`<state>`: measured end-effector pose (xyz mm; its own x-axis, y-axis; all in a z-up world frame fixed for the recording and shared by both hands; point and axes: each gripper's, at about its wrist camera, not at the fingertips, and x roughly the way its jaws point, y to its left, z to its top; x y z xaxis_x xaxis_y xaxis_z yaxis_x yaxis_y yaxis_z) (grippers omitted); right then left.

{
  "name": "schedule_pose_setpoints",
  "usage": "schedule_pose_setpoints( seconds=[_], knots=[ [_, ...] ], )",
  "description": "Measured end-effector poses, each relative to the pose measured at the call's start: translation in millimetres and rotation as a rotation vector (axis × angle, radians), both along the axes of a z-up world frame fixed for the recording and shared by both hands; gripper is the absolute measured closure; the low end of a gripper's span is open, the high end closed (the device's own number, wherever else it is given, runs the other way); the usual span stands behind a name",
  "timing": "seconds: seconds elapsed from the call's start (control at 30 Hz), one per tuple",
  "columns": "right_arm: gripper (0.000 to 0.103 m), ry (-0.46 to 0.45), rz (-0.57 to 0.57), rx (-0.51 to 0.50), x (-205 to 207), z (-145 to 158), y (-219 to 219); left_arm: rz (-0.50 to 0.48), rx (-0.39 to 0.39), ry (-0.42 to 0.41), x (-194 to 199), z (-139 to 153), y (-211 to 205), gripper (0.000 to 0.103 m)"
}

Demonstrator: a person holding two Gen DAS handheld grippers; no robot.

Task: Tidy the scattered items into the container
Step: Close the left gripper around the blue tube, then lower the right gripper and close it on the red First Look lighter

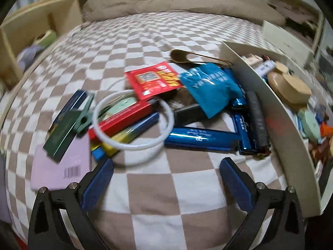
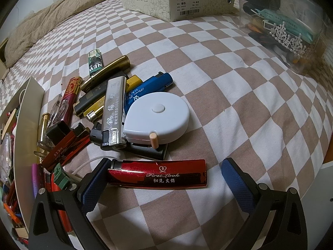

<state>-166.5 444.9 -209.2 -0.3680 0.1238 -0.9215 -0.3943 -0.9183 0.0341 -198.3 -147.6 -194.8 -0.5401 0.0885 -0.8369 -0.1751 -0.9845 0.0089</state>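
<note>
Hovering over clutter on the bed

Spread wide, the left tool holds nothing above the checkered bedsheet; the container sits just beside it. Gaping too, the right tool brackets a red lighter.

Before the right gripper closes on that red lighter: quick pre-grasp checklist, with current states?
1. Right gripper jaws open: ok.
2. Red lighter between the pads: ok, lying crosswise in the gap.
3. Lighter centred: not ok, its cap end is at one pad, with a gap on the other side.
4. White tape measure clear of the jaws: ok.
5. Left gripper empty: ok, open over the bedspread.
6. Room in the container: cannot tell.
</note>
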Motion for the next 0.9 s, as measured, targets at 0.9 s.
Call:
schedule_pose_setpoints(
  seconds=[0.9],
  knots=[
    [0.0, 0.014, 0.088, -0.002, 4.8, 0.2, 3.1, -0.071, -0.077, 0.057, -16.4, -13.6, 49.6, 0.0]
  ],
)
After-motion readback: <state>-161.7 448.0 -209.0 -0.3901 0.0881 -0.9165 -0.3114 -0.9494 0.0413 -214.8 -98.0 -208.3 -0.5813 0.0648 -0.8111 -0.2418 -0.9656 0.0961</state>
